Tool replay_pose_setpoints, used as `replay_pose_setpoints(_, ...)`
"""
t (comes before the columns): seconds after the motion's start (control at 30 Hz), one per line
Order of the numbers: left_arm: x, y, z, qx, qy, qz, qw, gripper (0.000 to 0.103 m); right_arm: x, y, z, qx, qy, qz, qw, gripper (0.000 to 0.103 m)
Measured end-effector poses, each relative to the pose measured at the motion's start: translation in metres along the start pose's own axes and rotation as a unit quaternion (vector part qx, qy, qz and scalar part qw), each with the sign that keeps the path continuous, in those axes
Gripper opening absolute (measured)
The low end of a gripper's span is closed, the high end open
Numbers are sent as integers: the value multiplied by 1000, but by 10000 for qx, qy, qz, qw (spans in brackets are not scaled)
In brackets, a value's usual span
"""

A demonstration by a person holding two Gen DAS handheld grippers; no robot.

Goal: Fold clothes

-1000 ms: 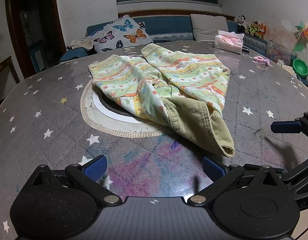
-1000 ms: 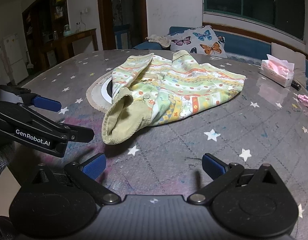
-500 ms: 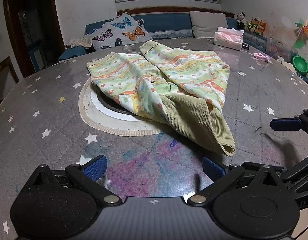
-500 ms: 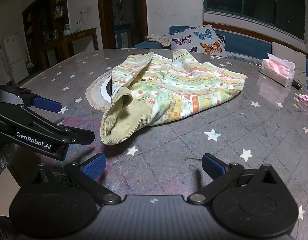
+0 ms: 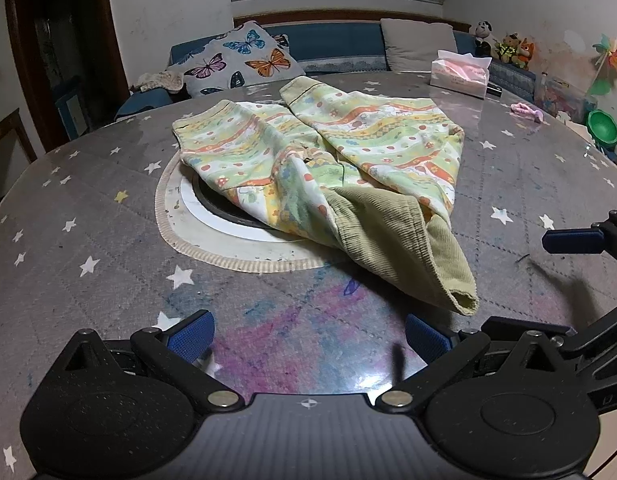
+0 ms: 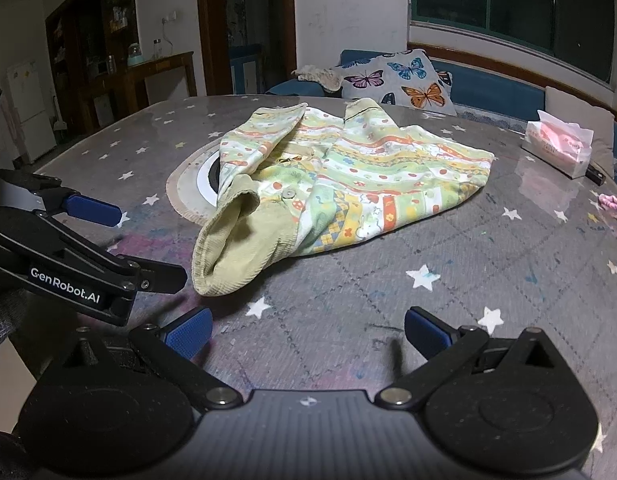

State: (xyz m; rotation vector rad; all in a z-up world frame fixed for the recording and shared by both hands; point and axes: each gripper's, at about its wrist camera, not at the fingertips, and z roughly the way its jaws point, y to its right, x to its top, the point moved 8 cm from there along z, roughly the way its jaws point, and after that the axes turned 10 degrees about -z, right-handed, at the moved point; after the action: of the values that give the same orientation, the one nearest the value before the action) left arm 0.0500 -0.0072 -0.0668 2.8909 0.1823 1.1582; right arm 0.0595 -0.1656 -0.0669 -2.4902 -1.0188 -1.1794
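Observation:
A small patterned garment [image 5: 328,160] [image 6: 348,184] in yellow, green and orange, with an olive corduroy lining, lies rumpled on the round table. Its corduroy end [image 5: 448,280] [image 6: 228,256] points toward me. My left gripper [image 5: 308,336] hovers open just short of that end, nothing between its blue pads. My right gripper [image 6: 308,332] is open too, empty, a little to the right of the corduroy end. Each gripper shows in the other's view: the right one [image 5: 572,240] at the far right, the left one [image 6: 92,208] at the far left.
The table top [image 5: 88,220] is grey with white stars; a round trimmed opening with a dark ring [image 5: 212,216] lies partly under the garment. A pink tissue pack [image 5: 460,74] [image 6: 556,144] and a pink scrap [image 5: 526,110] sit at the far right. A sofa with a butterfly cushion [image 5: 244,60] stands behind.
Both views have crept slightly closer to the garment, and the garment itself lies as before. Both grippers stay open.

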Motion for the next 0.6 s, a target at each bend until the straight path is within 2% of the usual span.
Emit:
replay_pose_setpoints(0.37, 6, -6, 8, 45, -42, -39, 10000, 103, 7, 7, 8, -12, -43, -77, 10000, 103)
replay_pose_setpoints(0.6, 24, -19, 5, 104, 113, -137, 9998, 103, 20, 16, 9, 12, 27, -176, 9998, 103)
